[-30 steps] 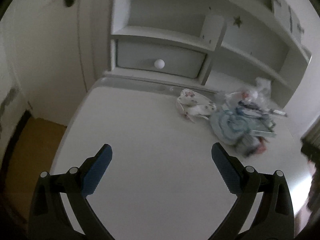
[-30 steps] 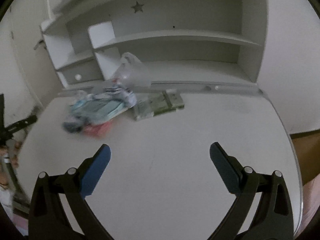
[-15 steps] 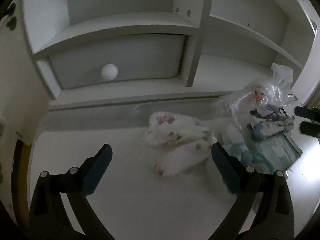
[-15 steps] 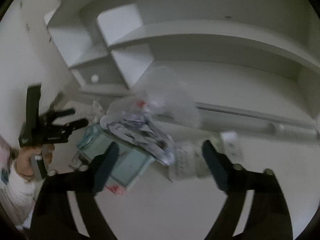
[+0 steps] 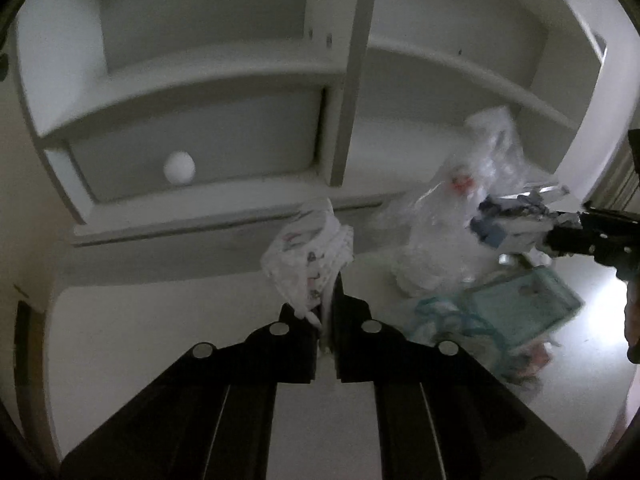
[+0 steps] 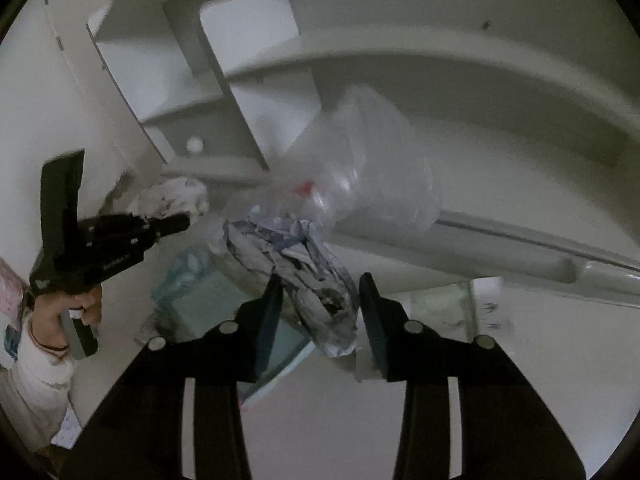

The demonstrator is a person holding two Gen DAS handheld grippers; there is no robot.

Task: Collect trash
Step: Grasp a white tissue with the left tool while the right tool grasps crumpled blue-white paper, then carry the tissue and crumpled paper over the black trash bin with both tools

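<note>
My left gripper point(image 5: 329, 300) is shut on a crumpled white patterned wrapper point(image 5: 310, 258) and holds it above the white desk point(image 5: 160, 336). It also shows in the right wrist view point(image 6: 172, 198), with the left gripper point(image 6: 176, 224) at the far left. My right gripper point(image 6: 320, 300) is closed on a crumpled blue-and-white printed paper point(image 6: 304, 276), seen in the left wrist view point(image 5: 516, 224) with the right gripper point(image 5: 560, 232) on it. A clear plastic bag point(image 6: 360, 176) lies behind it. A teal packet point(image 5: 520, 308) lies on the desk.
A white shelf unit point(image 5: 344, 100) with a knobbed drawer point(image 5: 179, 168) stands at the back of the desk. A flat greenish pack point(image 6: 448, 304) lies right of the pile. A red-pink scrap point(image 5: 536, 360) lies by the teal packet.
Both grippers moved forward to the trash pile and closed: the left on the white patterned wrapper, the right on the crumpled printed paper. The wrapper now hangs lifted.
</note>
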